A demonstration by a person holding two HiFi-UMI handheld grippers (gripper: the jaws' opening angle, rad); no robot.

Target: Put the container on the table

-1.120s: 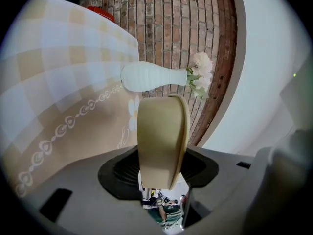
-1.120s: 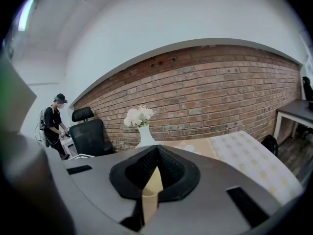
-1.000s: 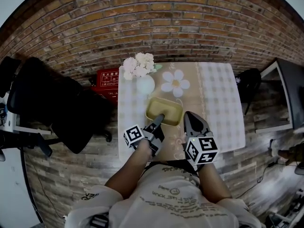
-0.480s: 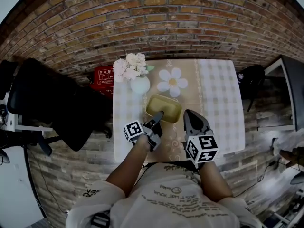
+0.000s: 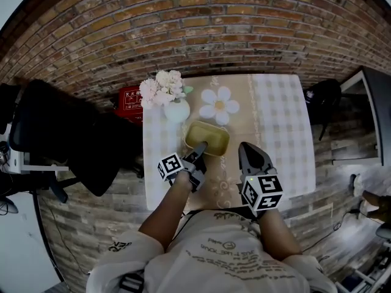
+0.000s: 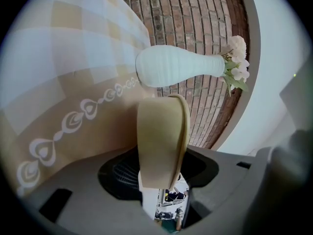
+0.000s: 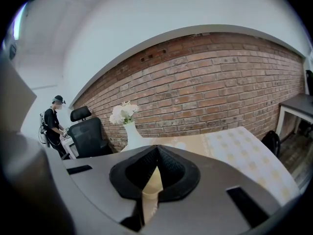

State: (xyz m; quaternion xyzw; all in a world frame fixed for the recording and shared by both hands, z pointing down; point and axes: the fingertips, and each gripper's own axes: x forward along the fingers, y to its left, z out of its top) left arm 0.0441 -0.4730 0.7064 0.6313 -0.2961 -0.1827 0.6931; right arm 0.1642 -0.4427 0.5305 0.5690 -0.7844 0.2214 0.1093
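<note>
Left gripper is clamped on the near wall of the olive container, which extends ahead of its jaws low over the table, evidently for one-handed set-down, while the right gripper, jaws together and empty, stands alongside.

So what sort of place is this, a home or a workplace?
Probably an office or studio corner staged like a home: a bare brick wall, a black office chair, and a small cloth-covered table carrying a white vase of flowers.
</note>
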